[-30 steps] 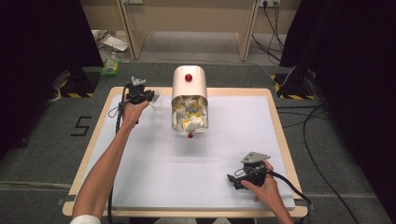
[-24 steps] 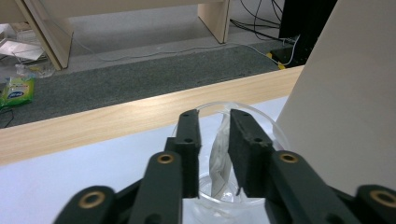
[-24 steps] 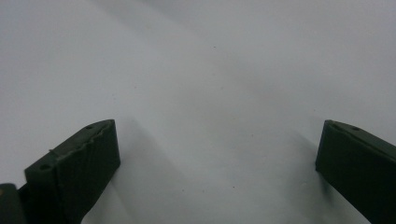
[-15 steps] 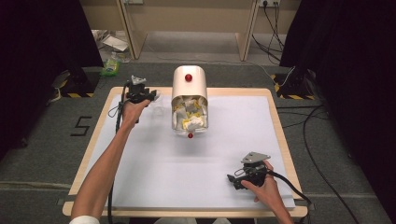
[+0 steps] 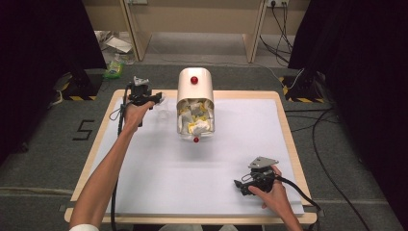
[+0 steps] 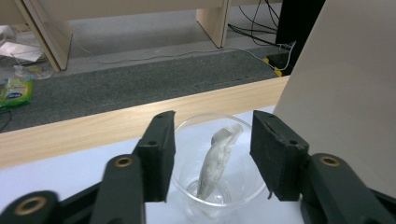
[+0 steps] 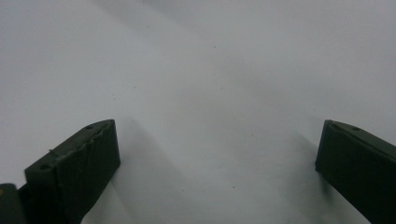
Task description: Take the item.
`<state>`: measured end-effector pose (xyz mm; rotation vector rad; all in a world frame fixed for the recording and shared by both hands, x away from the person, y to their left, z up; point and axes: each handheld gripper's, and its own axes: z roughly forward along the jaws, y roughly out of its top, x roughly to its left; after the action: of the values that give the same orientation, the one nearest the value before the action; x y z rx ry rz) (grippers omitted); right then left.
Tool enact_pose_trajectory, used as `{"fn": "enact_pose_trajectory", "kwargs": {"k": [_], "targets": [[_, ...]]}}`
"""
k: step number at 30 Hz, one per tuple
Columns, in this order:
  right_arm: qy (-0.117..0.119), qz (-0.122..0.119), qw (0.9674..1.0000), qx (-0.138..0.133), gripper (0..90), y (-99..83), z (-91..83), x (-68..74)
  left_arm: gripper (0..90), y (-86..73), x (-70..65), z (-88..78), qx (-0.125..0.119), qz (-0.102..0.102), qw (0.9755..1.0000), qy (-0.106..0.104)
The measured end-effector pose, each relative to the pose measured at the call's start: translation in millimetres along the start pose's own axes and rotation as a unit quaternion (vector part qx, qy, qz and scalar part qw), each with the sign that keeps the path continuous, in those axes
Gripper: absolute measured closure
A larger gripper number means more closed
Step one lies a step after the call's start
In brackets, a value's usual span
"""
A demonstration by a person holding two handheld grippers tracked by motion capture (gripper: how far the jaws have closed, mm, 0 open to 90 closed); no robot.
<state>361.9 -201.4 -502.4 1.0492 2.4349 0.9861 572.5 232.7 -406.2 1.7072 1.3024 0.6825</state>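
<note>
High view: the left gripper (image 5: 156, 99) sits at the far left of the white sheet (image 5: 159, 168), beside the cream container (image 5: 194, 86), which has a red knob on top and an open front showing crumpled white and yellow wrappers (image 5: 195, 119); a clear item lies at the gripper's tip, too faint here to make out; the right gripper (image 5: 239, 185) rests low on the sheet near the right front corner, well apart from the container, the person's hand around it; its spread is hard to judge from above.

Left gripper view: a clear plastic cup (image 6: 215, 170) stands on the sheet between the two black jaws, just beside the container's cream wall (image 6: 345, 93); inside the cup a crumpled pale wrapper (image 6: 215, 161) leans upright; the jaws have just been opening and stand at a middling spread, one on each side of the cup's rim, pads off the wrapper; whether they brush the cup wall I cannot tell.

Right gripper view: the right gripper's jaws stand wide apart over bare white sheet, gripping nothing.

Surface and room: the sheet covers a wooden table (image 5: 288, 130) with a pale rim; grey carpet (image 5: 43, 159) surrounds it; black curtains (image 5: 43, 43) hang at both sides; pale wooden furniture legs (image 5: 137, 36) and cables (image 5: 281, 21) lie beyond; a green packet (image 6: 16, 91) lies on the floor at far left.
</note>
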Motion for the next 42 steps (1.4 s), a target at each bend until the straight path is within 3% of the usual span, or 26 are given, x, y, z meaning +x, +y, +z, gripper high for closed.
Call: {"fn": "enact_pose_trajectory", "kwargs": {"k": [11, 21, 42], "targets": [[0.0, 0.0, 1.0, 0.0, 0.4, 0.0, -0.1, 0.0, 26.8, -4.9, -2.4, -8.2, 0.013, -0.018, 0.9997, -0.011], [0.0, 0.0, 1.0, 0.001, 0.4, 0.0, -0.1, 0.0, 17.4, -16.3, -2.3, -25.7, 0.007, -0.032, 0.9991, -0.028], [-0.001, -0.001, 1.0, 0.0, 0.4, 0.0, 0.1, 0.0, 16.8, -41.1, -3.3, -62.6, -0.01, -0.03, 0.9982, -0.052]]}}
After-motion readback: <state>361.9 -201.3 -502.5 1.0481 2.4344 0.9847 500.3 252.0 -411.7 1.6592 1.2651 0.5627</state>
